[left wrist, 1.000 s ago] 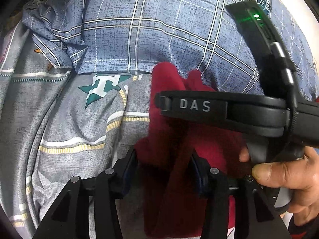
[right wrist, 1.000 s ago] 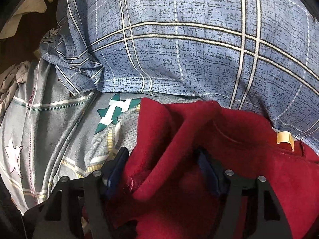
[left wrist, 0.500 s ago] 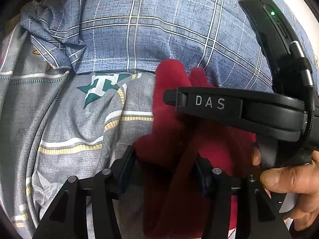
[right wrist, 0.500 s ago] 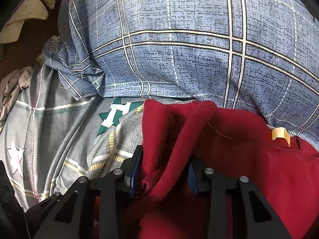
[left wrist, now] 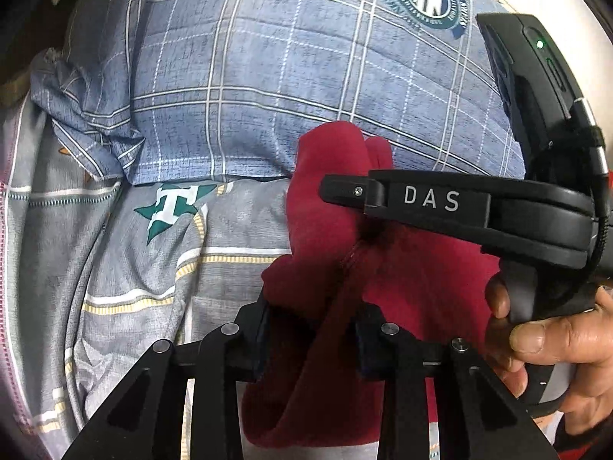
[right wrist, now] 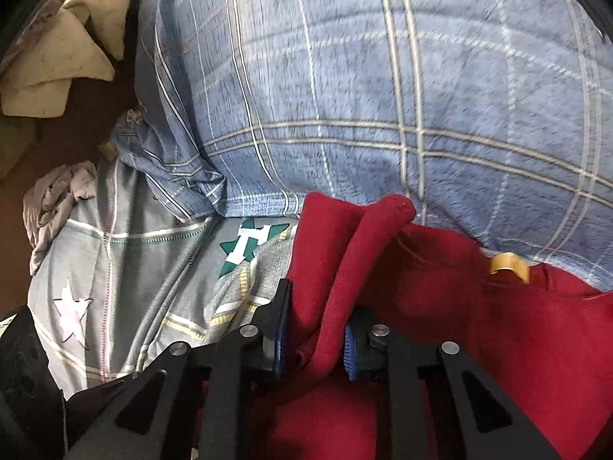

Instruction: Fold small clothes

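Bedsheet (right wrist: 126,253) and plaid pillow (right wrist: 345,76) behind, we've got the red garment (right wrist: 498,326) bunched on the bed with both grippers pinching its near-left edge, left gripper (left wrist: 312,339) and right gripper (right wrist: 316,339) side by side, cloth trailing off rightward.

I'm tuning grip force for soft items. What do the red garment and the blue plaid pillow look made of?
The red garment looks like thick matte fleece or sweatshirt knit: a soft nap, rounded bulky folds, no sheen. The blue plaid pillow looks covered in thin woven cotton-type fabric with a printed grid, matte, creasing sharply at its corner. Neither fibre can be confirmed by sight.
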